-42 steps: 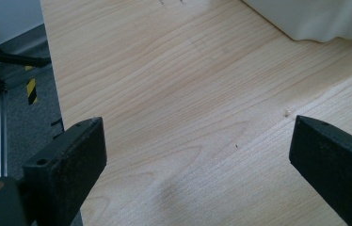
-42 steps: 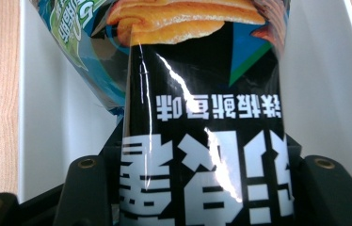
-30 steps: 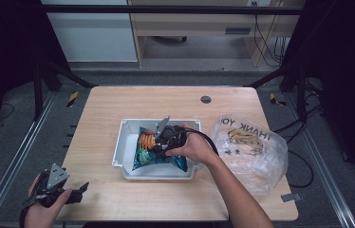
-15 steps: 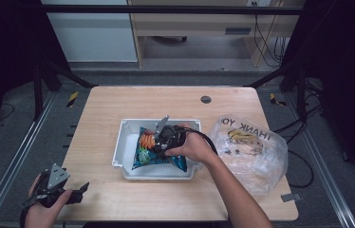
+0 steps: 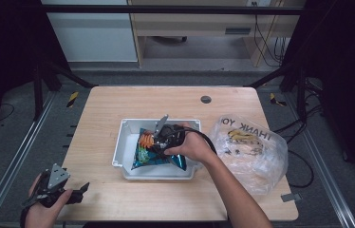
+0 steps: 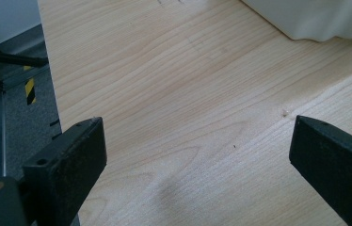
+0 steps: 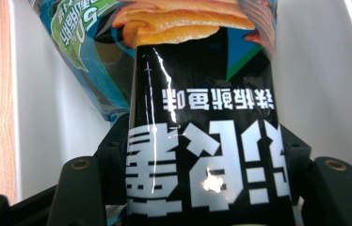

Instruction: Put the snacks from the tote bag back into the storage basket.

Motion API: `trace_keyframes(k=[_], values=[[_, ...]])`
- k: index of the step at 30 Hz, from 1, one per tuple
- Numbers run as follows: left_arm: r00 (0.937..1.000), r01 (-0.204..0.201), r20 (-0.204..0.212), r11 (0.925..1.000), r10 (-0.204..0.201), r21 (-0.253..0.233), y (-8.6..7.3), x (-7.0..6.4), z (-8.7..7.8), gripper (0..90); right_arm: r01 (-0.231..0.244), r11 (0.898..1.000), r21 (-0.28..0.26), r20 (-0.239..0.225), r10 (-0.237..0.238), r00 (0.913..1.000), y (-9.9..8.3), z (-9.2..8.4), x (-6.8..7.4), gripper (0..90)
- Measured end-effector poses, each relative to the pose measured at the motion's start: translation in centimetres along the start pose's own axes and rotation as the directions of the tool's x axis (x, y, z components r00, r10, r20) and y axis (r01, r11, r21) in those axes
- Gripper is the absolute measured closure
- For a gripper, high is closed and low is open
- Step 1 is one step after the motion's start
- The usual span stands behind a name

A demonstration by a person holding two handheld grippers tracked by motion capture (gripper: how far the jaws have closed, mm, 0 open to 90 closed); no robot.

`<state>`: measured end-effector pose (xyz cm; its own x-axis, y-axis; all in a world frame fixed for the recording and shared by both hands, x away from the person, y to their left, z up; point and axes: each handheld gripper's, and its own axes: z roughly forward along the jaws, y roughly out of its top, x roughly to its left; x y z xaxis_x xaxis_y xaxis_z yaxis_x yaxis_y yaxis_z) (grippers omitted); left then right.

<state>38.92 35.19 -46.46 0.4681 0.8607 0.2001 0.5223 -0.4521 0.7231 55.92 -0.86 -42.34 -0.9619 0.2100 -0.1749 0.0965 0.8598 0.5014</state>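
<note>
A white bin (image 5: 118, 159) sits mid-table with a blue snack bag (image 5: 140, 156) lying in it. My right gripper (image 5: 160, 137) reaches down into the bin over the bag. In the right gripper view a black snack packet (image 7: 202, 94) with white lettering stands between the jaws of the right gripper (image 7: 204, 155). Both pads still touch its sides, though the jaws have just been opening. The blue bag (image 7: 77, 42) lies behind it against the bin wall (image 7: 320, 70). My left gripper (image 5: 81, 189) rests at the table's front left corner, open and empty (image 6: 197, 155).
A clear "THANK YOU" plastic bag (image 5: 251, 147) with goods inside lies right of the bin. A round cable hole (image 5: 206, 99) sits near the far edge. The bin's corner (image 6: 315, 19) lies ahead of the left gripper. Bare wood surrounds the bin.
Both hands stay where they were. No visible shift of the packet or the bag in the bin.
</note>
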Motion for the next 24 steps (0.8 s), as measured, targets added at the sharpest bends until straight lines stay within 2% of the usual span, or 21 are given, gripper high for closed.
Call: trace_keyframes(k=[5, 10, 18, 24], values=[[1.0, -0.002, 0.001, 1.0, 0.002, 0.003, 0.0, -0.02, 0.04, 4.1, 0.007, 1.0, 0.003, 0.008, -0.007, 0.9999, 0.03, -0.08, 0.06, 36.1], [1.0, -0.001, 0.0, 1.0, 0.001, 0.005, -0.01, 0.0, 0.06, 4.0, -0.018, 1.0, -0.006, 0.019, 0.018, 0.9997, 0.14, -0.26, 0.17, 31.6], [1.0, -0.001, -0.001, 1.0, 0.001, 0.006, -0.02, 0.03, 0.04, 4.0, -0.017, 1.0, -0.02, 0.032, 0.018, 0.9993, 0.33, -0.44, 0.39, 28.4], [1.0, 0.001, 0.0, 1.0, -0.001, 0.008, -0.03, 0.04, 0.06, 4.0, -0.034, 0.999, -0.026, 0.049, 0.035, 0.9982, 0.19, -0.99, 0.19, 23.6]])
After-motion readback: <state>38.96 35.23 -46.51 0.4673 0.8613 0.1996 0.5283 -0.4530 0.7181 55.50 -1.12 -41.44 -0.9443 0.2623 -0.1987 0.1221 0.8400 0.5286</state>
